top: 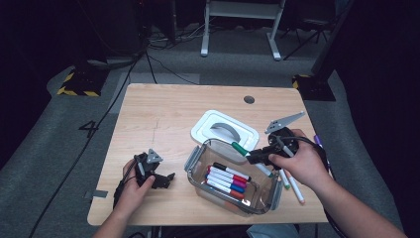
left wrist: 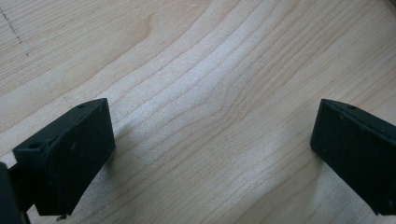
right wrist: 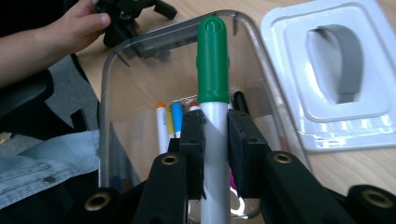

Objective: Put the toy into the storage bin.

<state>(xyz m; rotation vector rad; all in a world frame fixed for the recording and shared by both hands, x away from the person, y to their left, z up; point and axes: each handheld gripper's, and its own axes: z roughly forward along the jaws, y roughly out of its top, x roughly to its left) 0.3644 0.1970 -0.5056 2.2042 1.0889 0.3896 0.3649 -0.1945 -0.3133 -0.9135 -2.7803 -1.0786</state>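
2 grippers are at work on the wooden table (top: pixel 163 114). The right gripper (right wrist: pixel 215 144) has its jaws clamped on a green-capped marker (right wrist: pixel 213 70), white-barrelled, whose cap sticks out past the jaws over the open clear plastic box (top: pixel 198 156). From above, that marker (top: pixel 245 151) hangs over the box's right rim, the right hand (top: pixel 297 161) just beside it. Inside the box lie several markers (top: pixel 225 179) side by side with black, red, pink, blue and purple caps. A white lid (top: pixel 203 131) with a grey handle rests flat on the table, just behind the box. 2 more markers (top: pixel 292 184) lie on the table to the right of the box. The left gripper (top: pixel 157 174) sits low over bare wood left of the box, jaws wide apart with nothing between them.
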